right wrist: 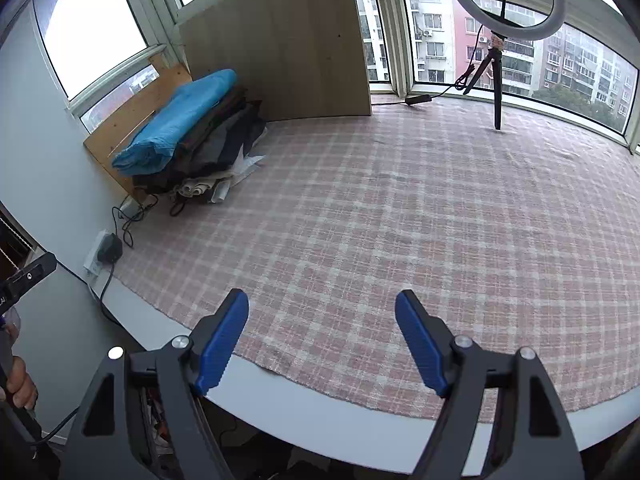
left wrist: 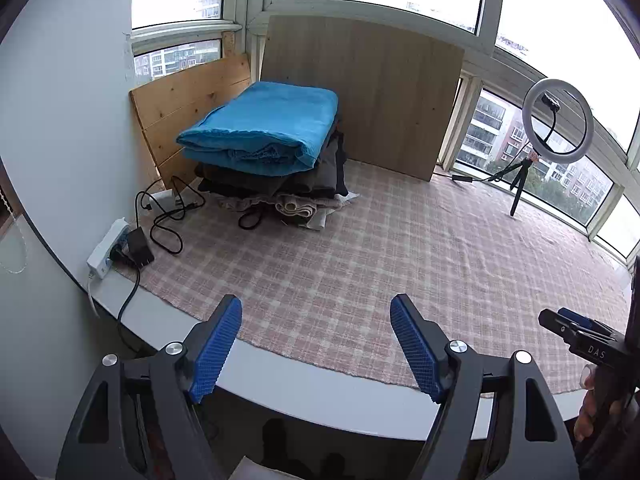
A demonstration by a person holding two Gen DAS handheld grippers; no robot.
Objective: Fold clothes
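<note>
Folded clothes, blue blanket topmost, were stacked at the desk's far left corner; left gripper and right gripper hovered empty, jaws apart, probably awaiting another garment.

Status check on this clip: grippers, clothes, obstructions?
Left gripper open, empty. Right gripper open, empty. Clothes pile untouched under blue blanket, far corner. Checked cloth bare ahead.
</note>
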